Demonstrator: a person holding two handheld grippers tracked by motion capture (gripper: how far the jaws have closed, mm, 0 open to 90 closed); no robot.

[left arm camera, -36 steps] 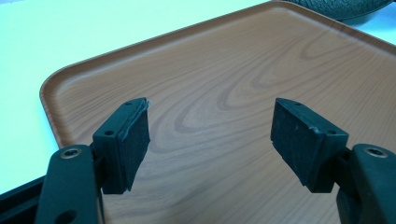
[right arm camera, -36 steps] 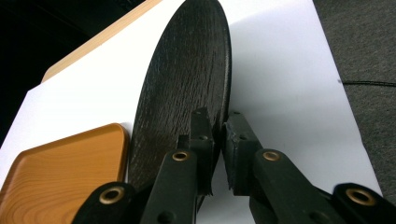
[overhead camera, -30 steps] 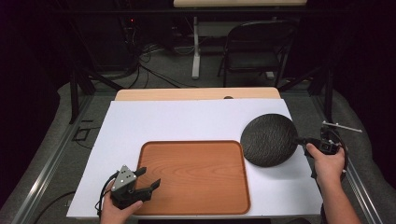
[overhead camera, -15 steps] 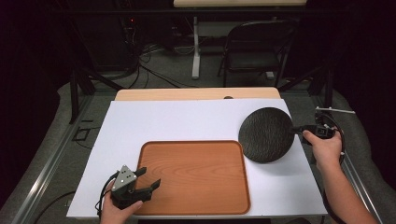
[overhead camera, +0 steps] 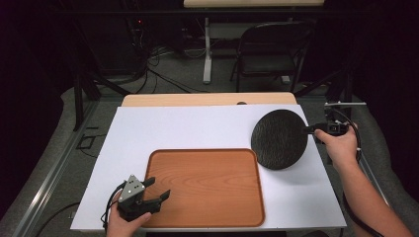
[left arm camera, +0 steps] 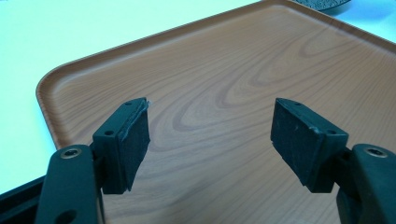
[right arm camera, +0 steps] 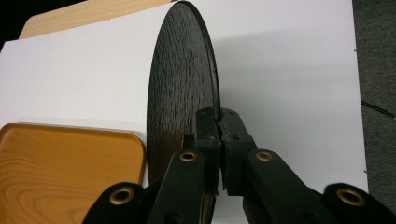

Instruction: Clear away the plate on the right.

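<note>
High view: my right gripper point(overhead camera: 310, 130) pinches the edge of the black round plate point(overhead camera: 278, 138). Since a second ago the plate has come up off the white counter point(overhead camera: 197, 126) and moved back; it now hangs tilted, its shadow on the counter beneath, just right of the wooden tray's point(overhead camera: 205, 185) far right corner. Left gripper point(overhead camera: 157, 190) hasn't moved, sits at the tray's near left corner, jaws pointing over the tray.

Left gripper view: my jaws stand wide open with nothing between the pads point(left arm camera: 133, 140), only bare tray floor point(left arm camera: 224, 93) beneath them. A sliver of the plate's rim point(left arm camera: 327, 3) shows at the top edge. The wood grain shows here, not from above.

Right gripper view: jaws clamped tight on the plate's rim point(right arm camera: 187, 93), pads meeting on the thin edge. The plate stands nearly edge-on here, grain face to the left, the tray's corner point(right arm camera: 70, 158) low at left, white counter point(right arm camera: 289, 70) behind.
</note>
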